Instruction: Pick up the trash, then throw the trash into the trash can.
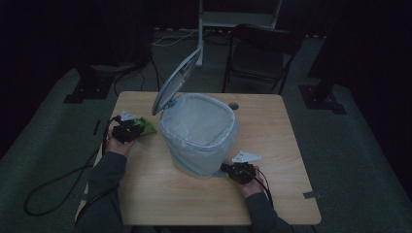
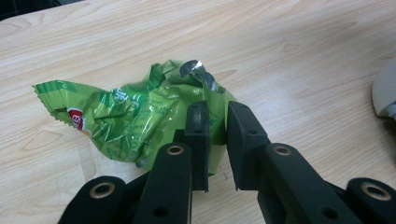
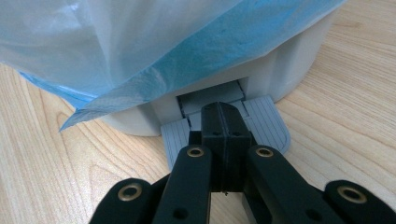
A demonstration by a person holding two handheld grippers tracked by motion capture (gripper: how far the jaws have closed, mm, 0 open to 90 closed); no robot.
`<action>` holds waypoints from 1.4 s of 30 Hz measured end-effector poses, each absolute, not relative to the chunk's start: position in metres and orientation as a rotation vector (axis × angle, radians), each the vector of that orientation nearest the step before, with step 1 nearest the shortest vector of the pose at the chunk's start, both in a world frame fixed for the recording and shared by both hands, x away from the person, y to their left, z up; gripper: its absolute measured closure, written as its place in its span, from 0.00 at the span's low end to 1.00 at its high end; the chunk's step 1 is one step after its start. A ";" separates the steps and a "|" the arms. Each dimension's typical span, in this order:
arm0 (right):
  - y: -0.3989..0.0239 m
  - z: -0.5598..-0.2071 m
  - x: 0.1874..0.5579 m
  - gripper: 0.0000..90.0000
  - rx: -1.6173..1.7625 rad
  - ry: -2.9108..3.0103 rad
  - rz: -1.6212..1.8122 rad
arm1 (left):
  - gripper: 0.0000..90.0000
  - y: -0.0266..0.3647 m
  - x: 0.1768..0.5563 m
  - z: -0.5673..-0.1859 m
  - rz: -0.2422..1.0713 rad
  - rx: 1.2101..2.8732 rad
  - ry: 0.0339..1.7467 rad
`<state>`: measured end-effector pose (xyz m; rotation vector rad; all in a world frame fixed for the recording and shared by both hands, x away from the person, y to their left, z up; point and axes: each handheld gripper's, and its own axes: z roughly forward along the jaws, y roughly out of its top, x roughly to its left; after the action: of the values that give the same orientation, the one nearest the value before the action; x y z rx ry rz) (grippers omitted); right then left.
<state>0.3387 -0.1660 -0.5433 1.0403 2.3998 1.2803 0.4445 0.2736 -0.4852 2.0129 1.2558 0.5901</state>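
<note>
A crumpled green snack wrapper (image 2: 130,116) lies on the wooden table (image 1: 272,145) at its left side (image 1: 144,125). My left gripper (image 2: 217,112) has its jaws pinched on the wrapper's near right edge, with green foil between the pads. In the high view this gripper (image 1: 127,132) sits left of a white pedal bin (image 1: 197,160). The bin holds a pale blue liner (image 3: 140,46) and its lid (image 1: 176,80) stands tilted up. My right gripper (image 3: 223,112) is shut with nothing in it, and its tips rest on the bin's grey pedal (image 3: 266,126) at the front right of the bin (image 1: 228,170).
A dark folding chair (image 1: 262,48) stands beyond the table's far edge. Cables (image 1: 53,187) trail from the left gripper over the floor. A small round hole (image 1: 233,105) sits near the table's far edge. The bin's edge (image 2: 385,93) shows right of the wrapper.
</note>
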 end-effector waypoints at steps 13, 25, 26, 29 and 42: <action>-0.166 -0.544 0.339 1.00 1.038 2.402 1.285 | 0.94 0.269 0.436 -0.475 0.607 1.987 1.232; -0.167 -0.543 0.340 1.00 1.040 2.406 1.286 | 0.95 0.271 0.426 -0.470 0.606 1.987 1.213; -0.167 -0.543 0.340 1.00 1.040 2.406 1.286 | 0.95 0.271 0.425 -0.470 0.609 1.984 1.212; -0.167 -0.543 0.340 1.00 1.039 2.408 1.285 | 0.95 0.270 0.421 -0.467 0.616 1.990 1.198; -0.168 -0.544 0.341 1.00 1.042 2.414 1.294 | 0.95 0.267 0.405 -0.455 0.631 1.985 1.153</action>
<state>0.3410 -0.1677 -0.5435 1.0415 2.4141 1.2938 0.4045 0.2670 -0.4546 1.9853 1.1531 0.6311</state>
